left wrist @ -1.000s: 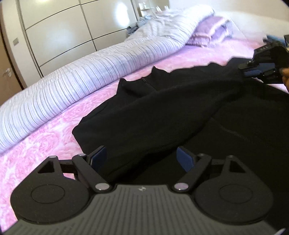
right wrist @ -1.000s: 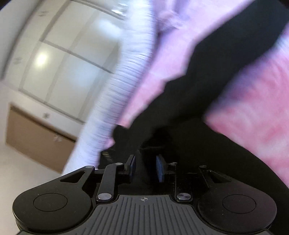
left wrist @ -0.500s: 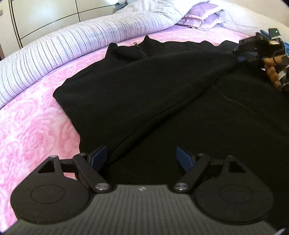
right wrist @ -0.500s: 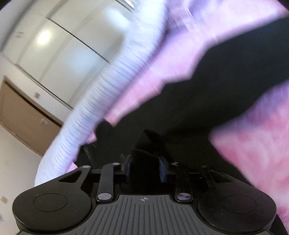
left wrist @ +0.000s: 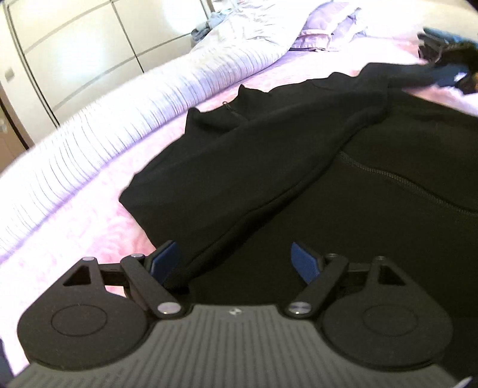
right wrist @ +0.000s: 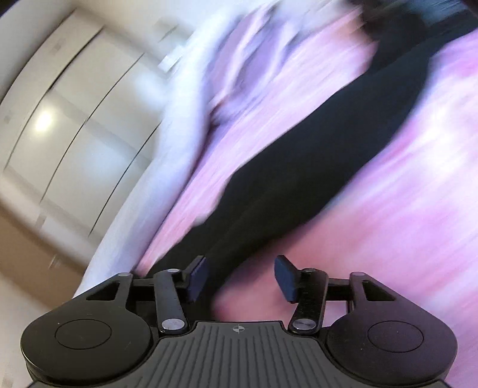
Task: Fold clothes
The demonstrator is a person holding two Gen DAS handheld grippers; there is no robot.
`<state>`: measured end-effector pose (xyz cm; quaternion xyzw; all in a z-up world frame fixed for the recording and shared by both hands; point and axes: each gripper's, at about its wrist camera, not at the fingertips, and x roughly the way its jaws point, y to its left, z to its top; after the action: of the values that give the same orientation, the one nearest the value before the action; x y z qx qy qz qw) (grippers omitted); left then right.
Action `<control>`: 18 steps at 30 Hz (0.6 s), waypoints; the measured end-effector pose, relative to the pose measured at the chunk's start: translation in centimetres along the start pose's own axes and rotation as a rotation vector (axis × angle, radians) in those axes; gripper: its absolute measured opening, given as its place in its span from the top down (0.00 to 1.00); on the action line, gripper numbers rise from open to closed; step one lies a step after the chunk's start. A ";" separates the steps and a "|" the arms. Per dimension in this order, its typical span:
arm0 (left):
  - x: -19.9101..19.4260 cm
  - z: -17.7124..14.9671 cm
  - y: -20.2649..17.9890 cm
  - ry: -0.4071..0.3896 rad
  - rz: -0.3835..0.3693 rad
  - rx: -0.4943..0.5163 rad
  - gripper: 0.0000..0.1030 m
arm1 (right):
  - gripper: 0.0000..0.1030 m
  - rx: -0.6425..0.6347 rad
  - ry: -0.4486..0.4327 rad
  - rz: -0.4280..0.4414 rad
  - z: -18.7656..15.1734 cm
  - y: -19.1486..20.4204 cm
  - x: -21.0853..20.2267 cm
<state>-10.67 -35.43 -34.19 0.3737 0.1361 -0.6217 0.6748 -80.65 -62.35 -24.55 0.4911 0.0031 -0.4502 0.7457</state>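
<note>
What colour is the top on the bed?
Black top, clearest in the left wrist view.

A large bed fills most of the room. It has a pink bedspread (left wrist: 74, 238) with a rose pattern. Along its far side lies a rolled duvet (left wrist: 125, 125) with thin lilac and white stripes. Near the head of the bed there are lilac pillows (left wrist: 328, 27). Behind the bed stands a tall cream wardrobe (left wrist: 74, 50) with dark lines between its glossy panels, and a lamp is reflected in them (right wrist: 43, 121). A brown wooden door (left wrist: 7, 134) is beside the wardrobe.
</note>
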 end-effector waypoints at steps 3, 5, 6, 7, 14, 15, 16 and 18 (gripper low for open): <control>-0.3 0.6 -0.9 -0.013 0.019 0.031 0.22 | 0.44 -0.004 -0.152 -0.159 4.1 -4.0 -2.5; -0.3 1.1 -1.3 -0.019 0.024 0.039 0.22 | 0.43 -0.014 -0.208 -0.207 6.6 -5.9 -3.2; -0.2 1.4 -1.5 -0.019 0.021 0.039 0.21 | 0.43 -0.019 -0.236 -0.230 7.8 -6.9 -3.6; 0.0 1.7 -1.7 -0.019 0.020 0.040 0.21 | 0.43 -0.023 -0.261 -0.250 9.1 -7.8 -3.8; 1.6 3.0 -3.4 0.017 0.026 0.060 0.21 | 0.44 0.032 -0.243 -0.217 14.4 -11.8 -1.2; 1.7 3.2 -3.7 0.018 0.026 0.064 0.21 | 0.58 0.026 -0.223 -0.224 14.5 -11.5 -0.6; 1.6 3.3 -3.8 0.015 0.026 0.070 0.21 | 0.87 0.011 -0.206 -0.234 14.6 -11.0 -0.1; 1.3 3.5 -4.0 0.002 0.024 0.074 0.21 | 0.89 -0.127 -0.191 -0.270 14.1 -8.0 0.4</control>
<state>-15.17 -38.56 -34.01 0.4006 0.1093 -0.6176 0.6680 -91.99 -73.89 -23.24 0.3931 0.0267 -0.5899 0.7048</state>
